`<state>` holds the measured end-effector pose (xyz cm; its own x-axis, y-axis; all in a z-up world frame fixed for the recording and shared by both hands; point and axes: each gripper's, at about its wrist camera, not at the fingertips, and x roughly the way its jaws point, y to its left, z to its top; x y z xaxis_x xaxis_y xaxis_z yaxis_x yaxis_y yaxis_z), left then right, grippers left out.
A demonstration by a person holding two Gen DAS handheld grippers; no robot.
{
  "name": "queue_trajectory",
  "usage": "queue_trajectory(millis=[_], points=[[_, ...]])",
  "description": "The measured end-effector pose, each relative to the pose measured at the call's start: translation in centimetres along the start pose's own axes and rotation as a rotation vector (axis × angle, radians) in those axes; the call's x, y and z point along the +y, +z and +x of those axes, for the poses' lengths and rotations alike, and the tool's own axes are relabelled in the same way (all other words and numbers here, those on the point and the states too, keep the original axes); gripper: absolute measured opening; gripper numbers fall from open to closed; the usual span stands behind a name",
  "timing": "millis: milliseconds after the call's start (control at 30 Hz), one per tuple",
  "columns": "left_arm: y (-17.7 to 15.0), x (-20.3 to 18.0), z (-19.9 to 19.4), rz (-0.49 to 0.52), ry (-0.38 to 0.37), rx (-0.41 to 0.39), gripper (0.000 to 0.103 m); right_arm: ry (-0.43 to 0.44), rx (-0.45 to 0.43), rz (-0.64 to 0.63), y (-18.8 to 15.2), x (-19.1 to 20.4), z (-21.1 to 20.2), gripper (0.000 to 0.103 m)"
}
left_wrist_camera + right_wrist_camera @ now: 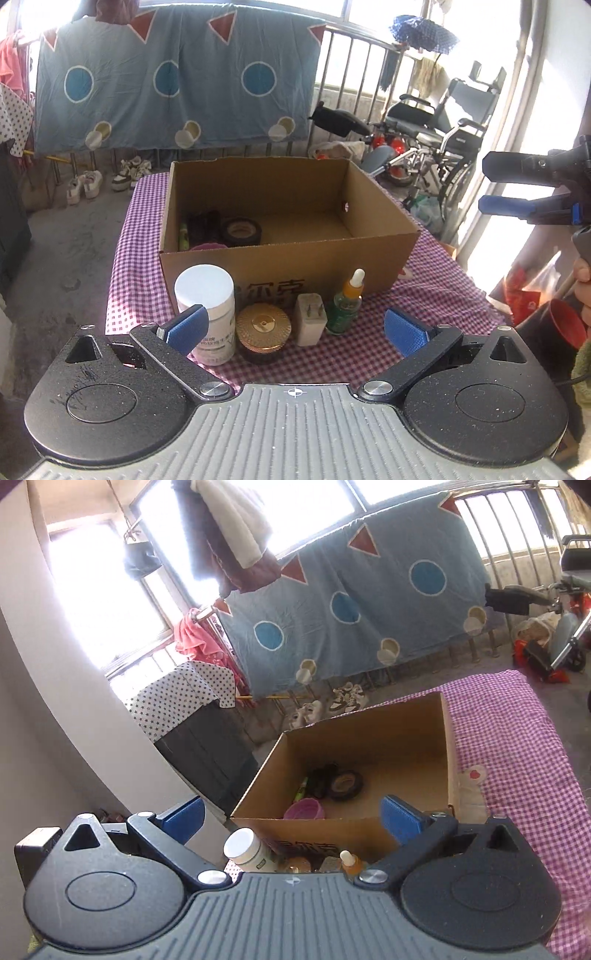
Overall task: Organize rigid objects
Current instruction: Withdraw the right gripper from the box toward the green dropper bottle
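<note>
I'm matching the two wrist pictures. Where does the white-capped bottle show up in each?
Left wrist view: white-capped bottle stands lower left, on the checked cloth before the cardboard box, partly behind a blue pad.
Right wrist view: white-capped bottle sits bottom centre, tilted in the picture, just above the gripper body.
Shared landmark: the cardboard box behind it.

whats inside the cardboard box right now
Inside the cardboard box, toward one end: a roll of dark tape, a pink bowl, a thin green tube and a dark object I can't identify. The near wall hides the floor just behind it.
</note>
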<state>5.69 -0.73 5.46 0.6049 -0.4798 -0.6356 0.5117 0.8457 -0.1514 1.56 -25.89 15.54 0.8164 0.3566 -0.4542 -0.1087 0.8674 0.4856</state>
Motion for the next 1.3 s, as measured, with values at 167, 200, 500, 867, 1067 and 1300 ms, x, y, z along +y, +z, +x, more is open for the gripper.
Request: queue_trajectory(millis=[167, 200, 500, 867, 1067, 1300], points=[[-1.0, -2.1, 1.8, -0.004, -0.025, 0.043, 0.102, -0.324, 0.004, -0.046, -4.3, -1.4, 0.5, 0.103], [-1.1, -2.4, 2.1, -0.006, -0.022, 0.051, 0.102, -0.376, 0.009, -0.080, -4.6, -1.3, 0.8, 0.103], [-2.4, -3.4, 3.3, 0.013, -0.111, 0.037, 0.102, -0.494, -0.043, -0.206, -6.8, -1.3, 1.9, 0.103], [-3.0, -5.3, 6.6, 0.132, -0.036, 0.043, 0.102, -0.299, -0.131, -0.186, -7.2, -3.4, 0.9, 0.103], [-3.4, -6.5, 8.1, 0.215, -0.021, -0.018, 0.101, -0.199, -0.031, -0.142, -7.1, -3.8, 4.4, 0.102], [-2.7, -7.1, 9.3, 0.276, 0.004, -0.074, 0.077, -0.136, 0.036, -0.188, -6.8, -2.1, 8.7, 0.072]])
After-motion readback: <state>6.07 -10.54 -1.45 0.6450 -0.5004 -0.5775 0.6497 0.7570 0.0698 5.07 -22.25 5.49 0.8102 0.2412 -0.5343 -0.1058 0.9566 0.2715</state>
